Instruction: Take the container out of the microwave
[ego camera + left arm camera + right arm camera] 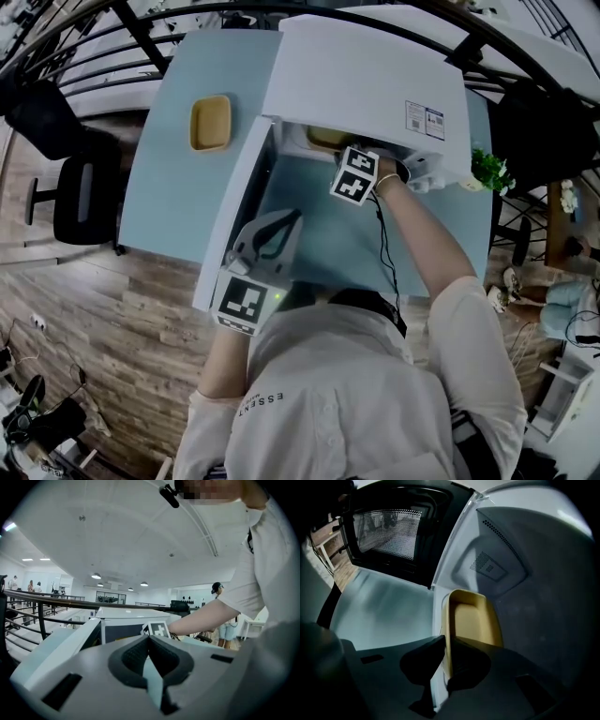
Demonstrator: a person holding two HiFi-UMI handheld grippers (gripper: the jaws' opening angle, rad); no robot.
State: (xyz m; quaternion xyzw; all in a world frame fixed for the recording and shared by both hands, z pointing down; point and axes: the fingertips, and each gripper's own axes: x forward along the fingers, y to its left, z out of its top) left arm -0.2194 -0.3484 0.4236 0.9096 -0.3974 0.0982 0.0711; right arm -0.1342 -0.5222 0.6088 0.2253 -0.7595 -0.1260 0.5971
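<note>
The right gripper (446, 641) reaches into the open microwave (375, 84) at the top centre of the head view. Its jaws are pinched on the near wall of the yellow container (473, 620), which is inside the cavity close to the opening. The left gripper (149, 639) is held lower left beside the swung-out door (234, 206), jaws together with nothing between them (a second yellow tray (211, 122) lies on the blue table (159, 187) at upper left).

Yellow container (473, 620), seemingly empty, inside open microwave (366, 84)
</note>
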